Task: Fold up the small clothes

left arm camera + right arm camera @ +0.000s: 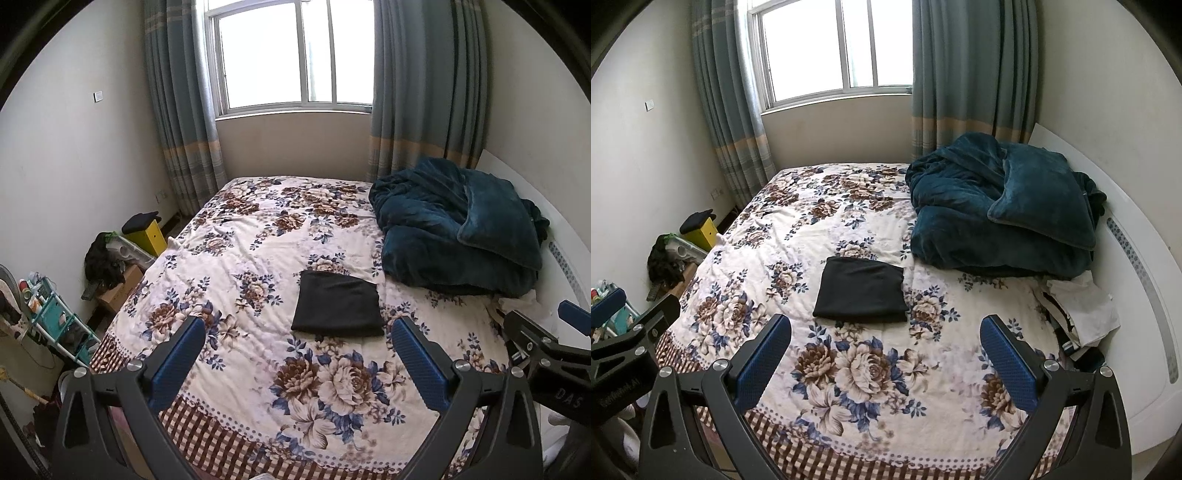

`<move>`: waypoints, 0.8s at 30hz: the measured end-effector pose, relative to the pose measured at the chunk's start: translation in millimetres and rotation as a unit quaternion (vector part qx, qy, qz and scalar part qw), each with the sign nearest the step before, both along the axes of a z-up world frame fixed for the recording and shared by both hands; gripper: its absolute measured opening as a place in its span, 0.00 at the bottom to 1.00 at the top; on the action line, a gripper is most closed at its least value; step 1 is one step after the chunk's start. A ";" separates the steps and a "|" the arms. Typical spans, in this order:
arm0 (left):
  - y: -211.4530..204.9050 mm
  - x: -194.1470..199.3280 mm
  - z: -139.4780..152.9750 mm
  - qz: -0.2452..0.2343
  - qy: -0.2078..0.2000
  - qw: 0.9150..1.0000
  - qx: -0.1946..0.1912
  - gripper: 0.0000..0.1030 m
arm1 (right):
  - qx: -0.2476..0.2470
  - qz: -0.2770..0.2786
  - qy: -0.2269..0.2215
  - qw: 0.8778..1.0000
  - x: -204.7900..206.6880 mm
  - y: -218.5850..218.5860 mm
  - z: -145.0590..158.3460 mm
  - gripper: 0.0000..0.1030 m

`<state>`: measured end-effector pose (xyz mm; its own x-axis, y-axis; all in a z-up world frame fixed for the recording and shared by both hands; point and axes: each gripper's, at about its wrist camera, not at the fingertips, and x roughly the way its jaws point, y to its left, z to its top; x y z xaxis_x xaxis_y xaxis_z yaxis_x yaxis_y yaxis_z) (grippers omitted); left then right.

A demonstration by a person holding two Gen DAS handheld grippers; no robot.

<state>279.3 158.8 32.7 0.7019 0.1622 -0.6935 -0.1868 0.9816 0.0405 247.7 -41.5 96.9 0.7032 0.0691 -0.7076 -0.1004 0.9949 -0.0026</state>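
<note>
I hold both the left tongs (299,354) and right tongs (886,349) spread wide and empty, the folded black cloth (862,290) lying ahead between them, nearer the right.

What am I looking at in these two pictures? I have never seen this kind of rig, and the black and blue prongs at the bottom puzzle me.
There is no robot here: a person holds a two-finger tool in each hand, and each tool carries a wide-angle camera that looks forward along its fingers. The prongs are those fingers with blue pads. One picture comes from the left gripper, the other from the right gripper; each also catches the other tool at its edge. Both are open, raised above the bed and hold nothing. On the floral bedspread lies a black garment, already folded into a neat rectangle. Behind it, to the right, sits a bunched teal blanket, and some white cloth lies by the headboard. Beyond are a window and curtains.
</note>
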 end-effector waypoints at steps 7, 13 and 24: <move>-0.4 0.3 -0.4 -0.002 -0.001 1.000 0.001 1.00 | -0.001 0.002 0.000 1.000 0.6 0.6 0.4 1.00; 0.5 0.5 -0.1 -0.005 0.000 1.000 0.001 1.00 | 0.000 -0.001 0.000 1.000 -0.5 1.8 0.8 1.00; -5.2 -2.8 5.1 -0.008 -0.007 1.000 -0.003 1.00 | -0.001 -0.001 -0.003 1.000 0.9 5.6 2.2 1.00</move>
